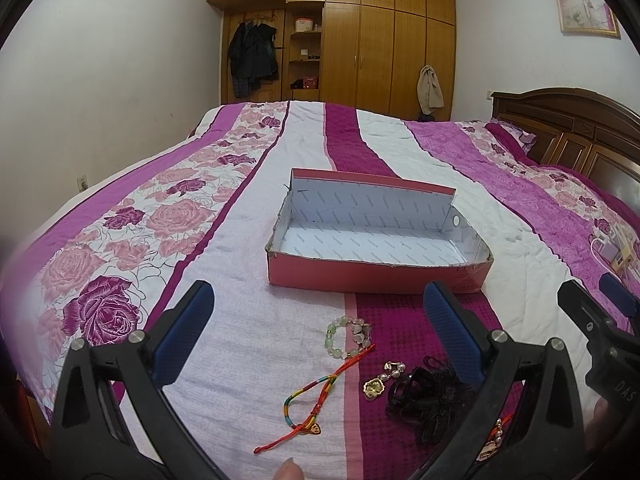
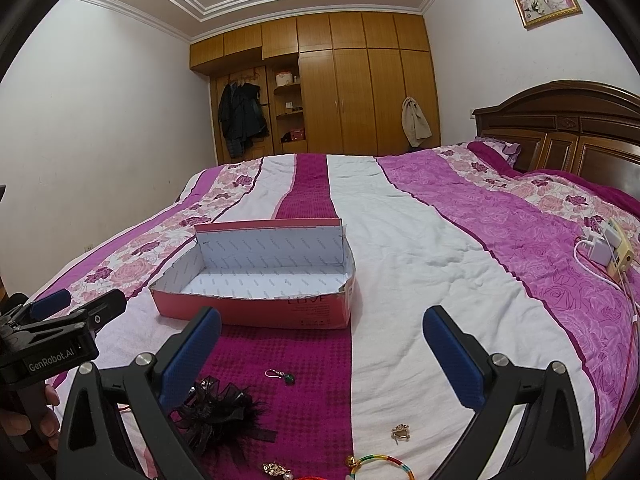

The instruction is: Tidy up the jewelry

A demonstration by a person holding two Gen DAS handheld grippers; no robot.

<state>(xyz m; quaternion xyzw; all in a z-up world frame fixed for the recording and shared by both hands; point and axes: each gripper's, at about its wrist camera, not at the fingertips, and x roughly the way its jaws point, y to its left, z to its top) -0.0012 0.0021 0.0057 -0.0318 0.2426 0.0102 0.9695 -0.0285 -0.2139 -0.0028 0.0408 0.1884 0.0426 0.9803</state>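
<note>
Readable writing: "GenRobot.AI" in white on the black body of the left hand-held gripper (image 2: 76, 304) as seen from the right wrist; "DAS" on the body of the right hand-held gripper (image 1: 600, 304) as seen from the left wrist; pale lettering "LOVE" on the front wall of the pink cardboard box (image 2: 256, 312), with finer print beneath too small to read. The box's white lining carries a repeated printed word, not legible.

Left hand-held gripper (image 1: 320, 320): blue-padded fingers spread wide, holding nothing, touching nothing, above the bed.

Right hand-held gripper (image 2: 320, 344): fingers likewise spread wide, empty, clear of every item.

Box (image 1: 380, 276): on the quilted bedspread (image 1: 240, 240), lid flap standing up at the back, interior bare.

Jewelry, all on the bedspread in front of the box:
- pale green and white bead bracelet (image 1: 348, 336), nearest the box
- multicolour braided cord bracelet (image 1: 316, 404) with red tails and a small charm
- gold pendant with pearls (image 1: 378, 382), just beside the black feathered hair clip (image 1: 428, 404)
- green bead earring (image 2: 282, 376)
- small gold earring (image 2: 400, 431)
- multicolour bangle with gold bell (image 2: 380, 464), at the frame's lower edge

Chargers with white cables (image 2: 604, 248) lie near the headboard side.
</note>
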